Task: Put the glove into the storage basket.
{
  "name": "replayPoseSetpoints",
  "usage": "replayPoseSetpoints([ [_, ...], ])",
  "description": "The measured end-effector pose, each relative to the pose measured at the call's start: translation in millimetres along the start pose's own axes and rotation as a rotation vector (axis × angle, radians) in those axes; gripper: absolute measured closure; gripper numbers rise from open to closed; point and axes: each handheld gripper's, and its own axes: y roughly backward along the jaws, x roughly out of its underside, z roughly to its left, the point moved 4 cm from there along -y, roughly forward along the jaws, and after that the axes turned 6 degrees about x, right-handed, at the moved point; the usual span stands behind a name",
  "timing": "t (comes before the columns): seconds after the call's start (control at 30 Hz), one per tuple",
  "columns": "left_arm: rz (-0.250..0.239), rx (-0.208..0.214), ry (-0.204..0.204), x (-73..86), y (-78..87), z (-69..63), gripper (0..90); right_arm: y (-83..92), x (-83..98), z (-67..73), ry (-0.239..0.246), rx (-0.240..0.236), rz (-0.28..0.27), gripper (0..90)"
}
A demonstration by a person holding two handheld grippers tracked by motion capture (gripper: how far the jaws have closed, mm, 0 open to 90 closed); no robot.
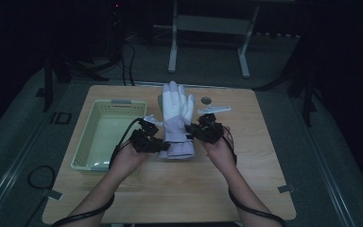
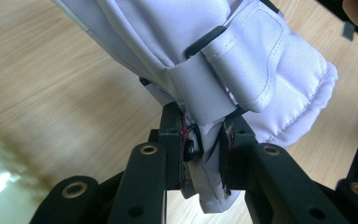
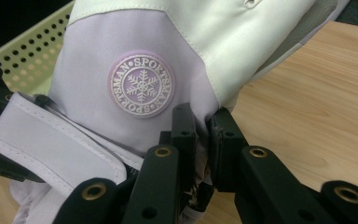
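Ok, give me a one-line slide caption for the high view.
Both grippers, left and right, pinch the cuff end of a white-and-lilac ski glove beside a pale green basket on the wooden table.

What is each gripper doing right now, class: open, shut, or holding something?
Left gripper: shut on the glove, at its cuff edge.
Right gripper: shut on the glove, near its wrist.
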Motion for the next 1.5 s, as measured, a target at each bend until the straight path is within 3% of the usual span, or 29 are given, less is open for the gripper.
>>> replayPoseSetpoints([
  [0.37, 0.042, -0.049, 0.009, 17.6, 43.9, 24.1, 74.6, -23.3, -21.1, 42.4, -0.007, -0.046, -0.011, 82.0],
  [0.5, 0.054, -0.067, 0.017, 27.2, 58.6, 33.6, 74.7, -32.5, -28.0, 58.0, 0.011, -0.054, -0.010, 82.0],
  [0.8, 0.033, -0.106, 0.068, 52.7, 91.4, 59.5, 74.7, -59.0, -48.9, 98.8, 0.040, -0.083, 0.002, 82.0],
  [1.17, 0.056, -0.148, 0.087, 84.0, 132.0, 87.4, 74.6, -89.4, -64.9, 147.6, 0.066, -0.147, 0.005, 82.0],
  [1.3, 0.086, -0.133, 0.092, 92.2, 135.6, 97.4, 74.4, -100.1, -63.3, 159.4, 0.055, -0.153, 0.016, 82.0],
  [1.5, 0.118, -0.093, 0.110, 102.8, 112.8, 112.6, 74.2, -119.8, -48.1, 157.9, 0.042, -0.121, 0.087, 81.8],
])
